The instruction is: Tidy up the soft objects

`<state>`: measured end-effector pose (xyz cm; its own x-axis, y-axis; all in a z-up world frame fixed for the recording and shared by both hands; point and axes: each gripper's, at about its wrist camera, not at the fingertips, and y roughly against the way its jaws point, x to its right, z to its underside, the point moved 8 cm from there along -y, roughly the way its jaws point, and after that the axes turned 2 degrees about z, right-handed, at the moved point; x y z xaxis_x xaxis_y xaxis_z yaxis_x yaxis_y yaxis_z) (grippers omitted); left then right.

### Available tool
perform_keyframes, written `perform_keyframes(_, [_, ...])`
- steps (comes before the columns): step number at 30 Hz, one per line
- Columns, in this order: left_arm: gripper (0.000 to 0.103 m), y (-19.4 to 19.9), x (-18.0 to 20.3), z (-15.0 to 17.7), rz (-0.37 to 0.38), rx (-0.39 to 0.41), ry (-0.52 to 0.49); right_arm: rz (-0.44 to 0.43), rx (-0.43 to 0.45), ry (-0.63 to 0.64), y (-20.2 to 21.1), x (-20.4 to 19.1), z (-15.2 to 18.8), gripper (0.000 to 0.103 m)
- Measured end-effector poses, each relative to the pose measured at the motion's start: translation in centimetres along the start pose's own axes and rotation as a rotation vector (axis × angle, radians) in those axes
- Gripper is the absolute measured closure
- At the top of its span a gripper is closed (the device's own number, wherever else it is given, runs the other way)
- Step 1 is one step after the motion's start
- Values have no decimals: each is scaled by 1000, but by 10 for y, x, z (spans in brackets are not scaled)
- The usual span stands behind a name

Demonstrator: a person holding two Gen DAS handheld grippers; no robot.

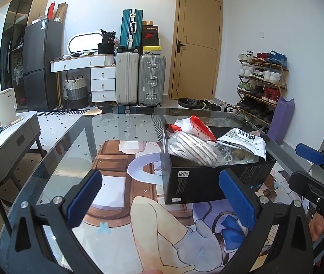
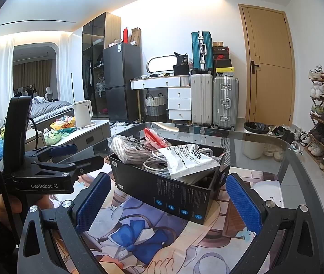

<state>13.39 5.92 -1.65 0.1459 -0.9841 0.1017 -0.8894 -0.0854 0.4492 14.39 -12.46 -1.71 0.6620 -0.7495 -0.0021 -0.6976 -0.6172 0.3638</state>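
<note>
Both grippers, left gripper [image 1: 162, 196] and right gripper [image 2: 168, 203], hang wide open, empty. Black box [image 2: 173, 189], crammed with bagged cords and packets, sits mid-mat [image 1: 120, 173]; bare glass table [image 2: 264, 150] beyond it.

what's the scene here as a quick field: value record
surface: glass table with a printed mat
container: open black box standing on the mat
contents: white sachet, red-and-white packet, bagged grey-and-white bundle, coiled grey cable
left gripper: open, empty, short of the box
right gripper: open, empty, facing the box
loose items on the mat: none visible
</note>
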Motion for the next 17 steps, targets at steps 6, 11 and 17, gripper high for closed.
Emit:
perform_keyframes(6, [0,1,0,0,-5,-1,3,-1,1,0,0,0,0,1])
perform_keyframes(11, [0,3,-1,-2,-16,5,7,0,4,1,0,-1,-1,1])
perform_keyframes(17, [0,3,-2,-4,-18,12,10,-2,4,-1,-1,-1,-1,1])
